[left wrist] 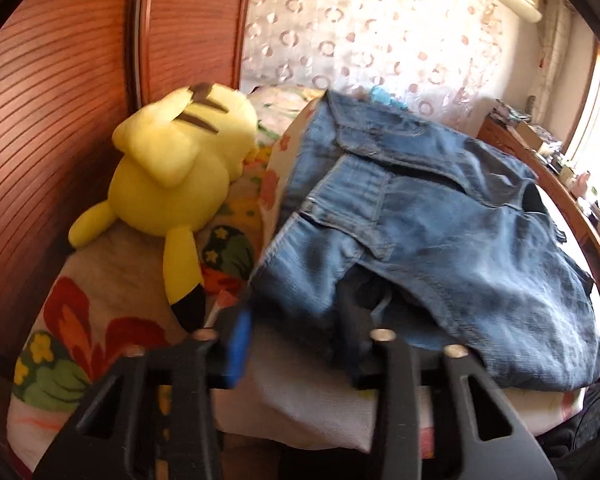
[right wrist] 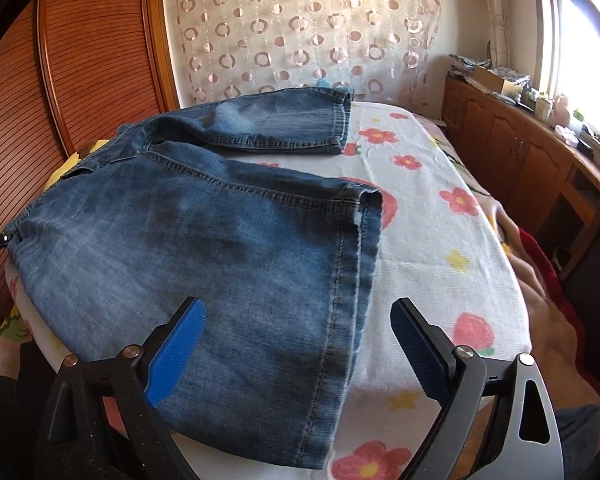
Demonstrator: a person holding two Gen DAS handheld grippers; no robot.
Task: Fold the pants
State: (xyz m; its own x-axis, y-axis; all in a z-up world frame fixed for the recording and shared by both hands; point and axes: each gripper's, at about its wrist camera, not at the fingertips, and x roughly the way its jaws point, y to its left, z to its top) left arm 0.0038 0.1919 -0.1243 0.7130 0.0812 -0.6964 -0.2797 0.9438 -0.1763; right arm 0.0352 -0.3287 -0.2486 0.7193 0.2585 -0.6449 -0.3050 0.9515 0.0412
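Observation:
Blue jeans (right wrist: 204, 240) lie spread on a flowered bed cover (right wrist: 440, 240), with the waist to the left and both short legs reaching right. My right gripper (right wrist: 296, 316) is open wide just above the near leg. Its blue-padded fingers (right wrist: 180, 344) straddle the hem edge without touching it. The left wrist view is blurred. It shows the waist end of the jeans (left wrist: 420, 220). My left gripper (left wrist: 300, 316) is narrowed around the near denim edge. Cloth lies between the blue pad (left wrist: 238, 344) and the black finger, and no firm pinch shows.
A yellow plush toy (left wrist: 180, 168) lies on the bed beside the waist, against a wooden wardrobe door (left wrist: 52, 120). A wooden cabinet (right wrist: 508, 148) with clutter on top runs along the right wall under a window. A circle-patterned curtain (right wrist: 300, 40) hangs behind the bed.

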